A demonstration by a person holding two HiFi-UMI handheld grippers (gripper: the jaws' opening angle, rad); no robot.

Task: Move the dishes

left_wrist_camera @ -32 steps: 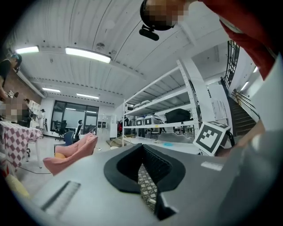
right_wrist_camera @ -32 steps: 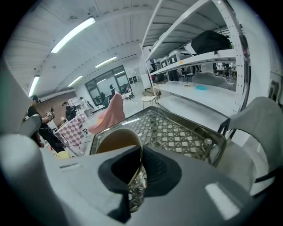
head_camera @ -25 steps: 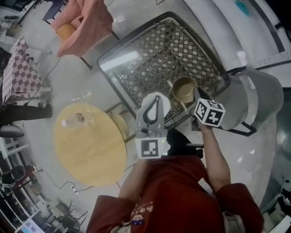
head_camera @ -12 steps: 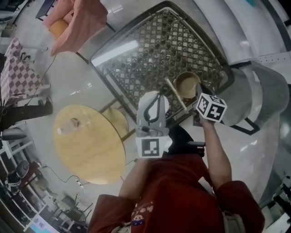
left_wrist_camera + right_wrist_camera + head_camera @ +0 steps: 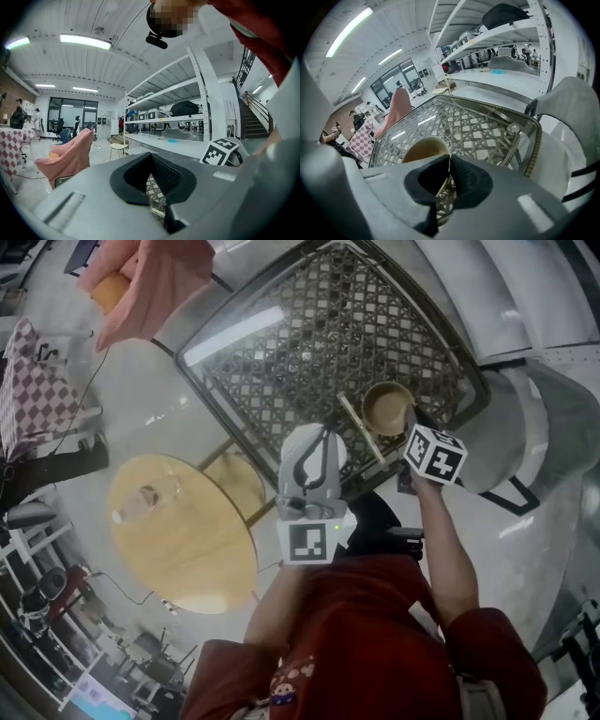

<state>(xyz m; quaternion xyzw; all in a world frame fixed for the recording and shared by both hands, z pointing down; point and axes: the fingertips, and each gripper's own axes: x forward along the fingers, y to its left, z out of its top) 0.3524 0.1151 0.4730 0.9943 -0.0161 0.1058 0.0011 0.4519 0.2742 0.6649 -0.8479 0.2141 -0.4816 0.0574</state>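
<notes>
A tan bowl (image 5: 386, 409) hangs low over the near edge of the glass-topped lattice table (image 5: 281, 343). My right gripper (image 5: 410, 420) is shut on its rim. In the right gripper view the bowl (image 5: 423, 149) tilts, and its thin rim runs between the black pads (image 5: 466, 180) above the table (image 5: 487, 126). My left gripper (image 5: 316, 439) is to the left of the bowl, just off the table's near edge. It is shut with nothing in it. In the left gripper view only a sliver of lattice shows through the left gripper (image 5: 151, 164).
A thin pale stick (image 5: 361, 432) lies beside the bowl at the table's near edge. A round wooden table (image 5: 187, 540) with a clear glass (image 5: 141, 498) stands to the left. A grey chair (image 5: 548, 427) is at the right, and a pink-draped seat (image 5: 155, 277) at the far left.
Both grippers have come down a little. The bowl has gone with the right gripper, closer to the glass top. Neither gripper's jaws have changed.
</notes>
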